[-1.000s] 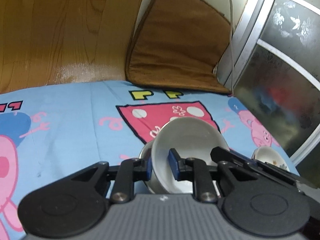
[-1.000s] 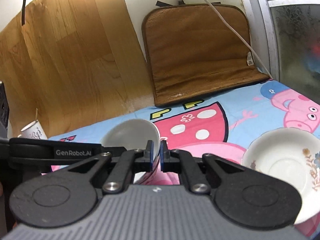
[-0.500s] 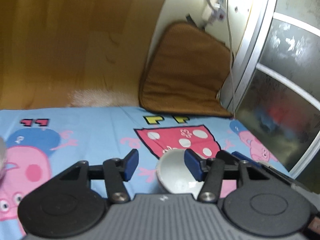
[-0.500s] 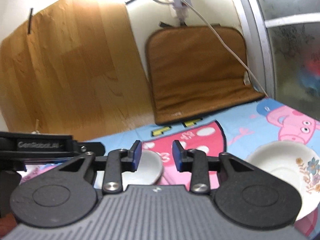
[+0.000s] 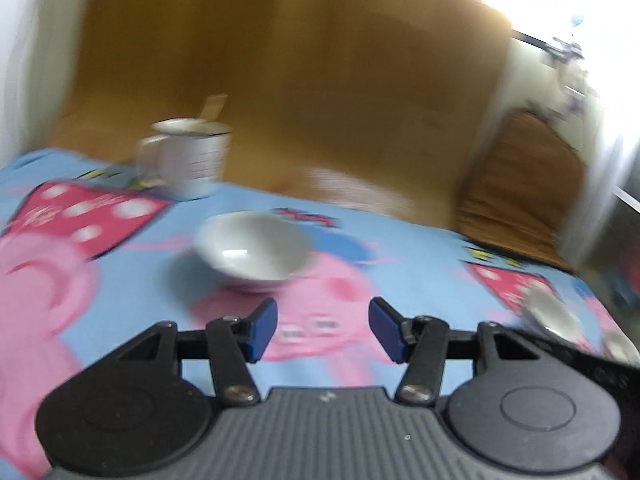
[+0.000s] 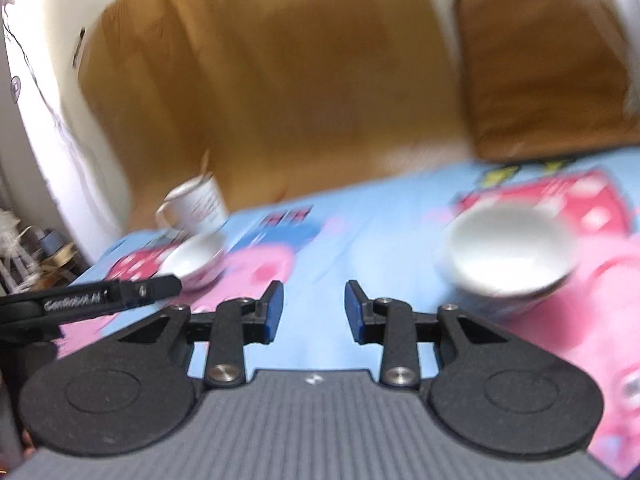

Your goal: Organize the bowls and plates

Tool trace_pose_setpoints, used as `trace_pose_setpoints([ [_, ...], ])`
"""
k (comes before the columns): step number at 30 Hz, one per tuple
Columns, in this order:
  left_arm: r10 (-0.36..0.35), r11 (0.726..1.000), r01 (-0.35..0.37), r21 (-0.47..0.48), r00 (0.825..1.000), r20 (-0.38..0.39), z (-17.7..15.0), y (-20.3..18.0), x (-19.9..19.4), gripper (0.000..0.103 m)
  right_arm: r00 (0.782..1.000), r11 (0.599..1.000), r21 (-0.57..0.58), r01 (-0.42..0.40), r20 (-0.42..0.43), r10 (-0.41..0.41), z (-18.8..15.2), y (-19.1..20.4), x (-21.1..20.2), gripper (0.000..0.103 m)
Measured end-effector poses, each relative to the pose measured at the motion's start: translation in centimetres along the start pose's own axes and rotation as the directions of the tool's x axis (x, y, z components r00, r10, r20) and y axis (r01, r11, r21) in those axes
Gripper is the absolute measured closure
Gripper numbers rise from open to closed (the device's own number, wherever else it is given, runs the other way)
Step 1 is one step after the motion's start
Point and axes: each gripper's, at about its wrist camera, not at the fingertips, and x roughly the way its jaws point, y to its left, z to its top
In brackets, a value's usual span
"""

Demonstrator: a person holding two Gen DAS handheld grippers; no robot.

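Both views are motion-blurred. A white bowl [image 5: 253, 249] sits on the cartoon-print cloth just ahead of my left gripper [image 5: 323, 330], which is open and empty. The same bowl shows small at the left of the right wrist view [image 6: 196, 258]. A second white bowl [image 6: 510, 254] stands on the cloth to the right of my right gripper [image 6: 314, 312], which is open and empty. That bowl appears blurred at the far right of the left wrist view [image 5: 550, 314].
A white mug [image 5: 188, 160] with something standing in it is at the back left, also in the right wrist view [image 6: 196, 204]. A wooden panel [image 5: 300, 80] and a brown cushion [image 6: 540, 80] stand behind the cloth. The left gripper's arm [image 6: 92, 300] reaches in at left.
Both grippers opened and let go of the white bowl they held. Both swung left. The left one now faces another bowl near the mug.
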Motion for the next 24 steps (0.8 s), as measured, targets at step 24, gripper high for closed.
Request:
trace_pose_setpoints([
  [24,0.065,0.97,-0.047,-0.237,0.995,0.071,0.6,10.4,0.8,0.051,0.926,0.972,0.232,-0.029,-0.36,0.114,3.9,7.3,16.1,0.094],
])
